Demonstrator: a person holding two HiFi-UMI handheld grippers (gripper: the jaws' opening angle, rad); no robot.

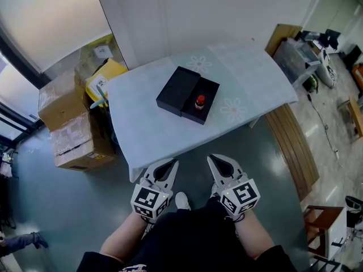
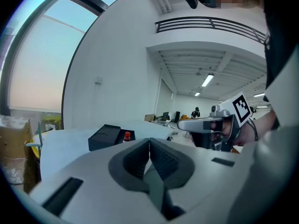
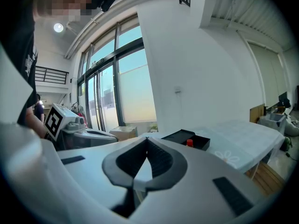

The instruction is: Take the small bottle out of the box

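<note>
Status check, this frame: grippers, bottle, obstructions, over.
Left gripper shut, empty; right gripper same, both short of table. Bottle upright in open box. Nothing in the way.

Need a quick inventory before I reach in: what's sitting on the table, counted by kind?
Black box pieces: 2 (solid-topped piece, open tray)
Small bottle, red cap, standing in the open tray: 1
Total: 3

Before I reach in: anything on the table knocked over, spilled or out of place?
Nothing stands out. The small bottle stands upright in the open black box, the lid lying alongside on the table. No spill shows. The left gripper and right gripper are shut, short of it.
</note>
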